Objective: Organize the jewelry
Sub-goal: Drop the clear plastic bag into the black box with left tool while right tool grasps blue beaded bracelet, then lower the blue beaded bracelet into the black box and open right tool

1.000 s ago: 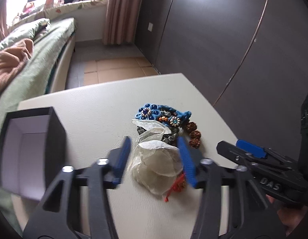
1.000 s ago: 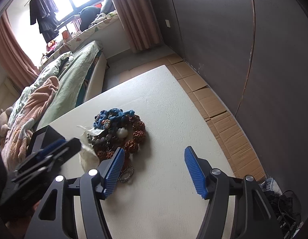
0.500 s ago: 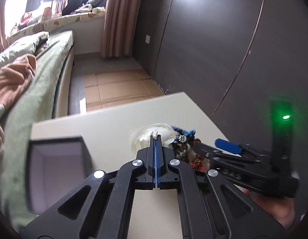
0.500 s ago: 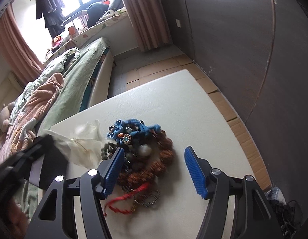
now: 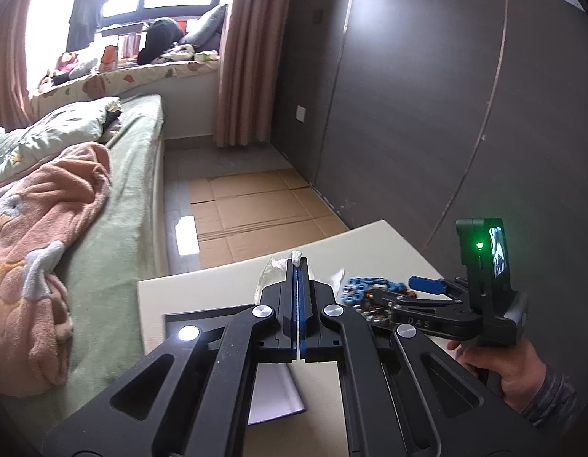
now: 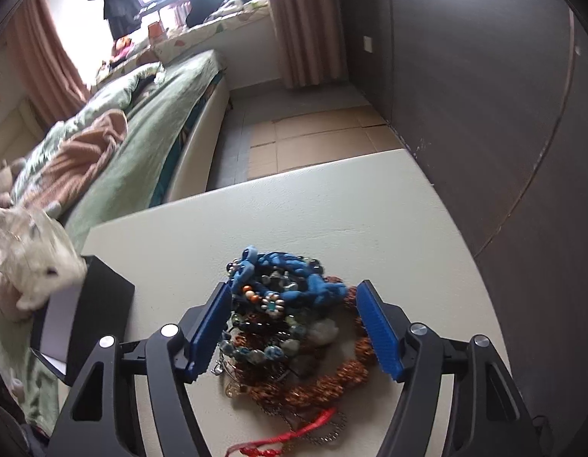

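Jewelry [image 6: 286, 327] lay heaped on the worktop [image 6: 332, 213] between the spread jaws of the right hand-held gripper [image 6: 296, 329]. Left hand-held gripper [image 5: 298, 285] was clenched on a sheer pouch [image 6: 31, 262] above the black box [image 6: 92, 304]; release only once it hangs well inside.

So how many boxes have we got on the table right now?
1: a black box at the table's left edge, left of the jewelry pile. Another could sit out of frame.
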Demonstrator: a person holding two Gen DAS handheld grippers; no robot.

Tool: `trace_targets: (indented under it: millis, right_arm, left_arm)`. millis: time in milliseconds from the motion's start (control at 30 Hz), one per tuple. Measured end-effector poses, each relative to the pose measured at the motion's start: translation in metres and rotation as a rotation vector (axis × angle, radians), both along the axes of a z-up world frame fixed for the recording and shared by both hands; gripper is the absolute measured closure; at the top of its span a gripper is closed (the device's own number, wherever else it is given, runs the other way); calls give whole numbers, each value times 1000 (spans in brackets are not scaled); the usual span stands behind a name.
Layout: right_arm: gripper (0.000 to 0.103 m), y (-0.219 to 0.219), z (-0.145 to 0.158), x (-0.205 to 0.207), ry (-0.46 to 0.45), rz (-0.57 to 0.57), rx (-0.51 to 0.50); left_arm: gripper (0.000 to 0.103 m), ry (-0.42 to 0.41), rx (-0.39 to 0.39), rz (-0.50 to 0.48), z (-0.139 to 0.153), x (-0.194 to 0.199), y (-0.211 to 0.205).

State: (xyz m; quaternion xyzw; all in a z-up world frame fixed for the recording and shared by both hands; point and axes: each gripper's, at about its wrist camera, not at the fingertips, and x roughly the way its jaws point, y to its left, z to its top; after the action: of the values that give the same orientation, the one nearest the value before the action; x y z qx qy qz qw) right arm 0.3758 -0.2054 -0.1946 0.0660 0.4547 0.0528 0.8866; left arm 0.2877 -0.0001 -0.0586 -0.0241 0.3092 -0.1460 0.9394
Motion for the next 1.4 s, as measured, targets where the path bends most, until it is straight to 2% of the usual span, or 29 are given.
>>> trace_targets:
  millis: [100,267,433,500,533,600,667,733,767,967,1133,1300,1400]
  right_arm:
    - [38,8,3,7,-12,1,-29]
    - [59,32,7,27,6,66,-45]
    - [63,49,-10,39,68,85,-92]
    - [73,56,-12,43,73,92,-119]
    - [84,56,-15,43,88,96,-113]
    - [87,55,-17,43,95,95,-94]
    - [87,52,-12,39,95,91,-76]
    - [88,50,0,33,75,87,-57]
    - [88,49,7,29,61,84,-45]
    - [88,51,55,6,-37,92,50]
    - [87,79,87,-17,-104,166,138]
    - [87,116,97,-29,-84,258,242]
    - [80,138,103,-34,-75,309,265]
  left_arm:
    - [101,20,-22,28,-9,3,19]
    - [101,45,-41,51,-22,14,42]
    - [101,87,-76,40,-37,20,52]
    - [101,101,-88,38,-41,21,56]
    - [101,108,-96,35,-43,23,57]
    - [101,115,-109,28,-45,23,60]
    - [92,114,-120,24,-46,22,61]
    - [47,112,-134,29,-45,20,65]
    - [40,94,-145,32,-43,15,67]
    - [28,51,-171,45,-27,3,80]
    - [15,12,-172,85,-13,-9,100]
    - [7,-14,-163,155,2,-19,124]
    - [5,-24,-149,197,8,-26,135]
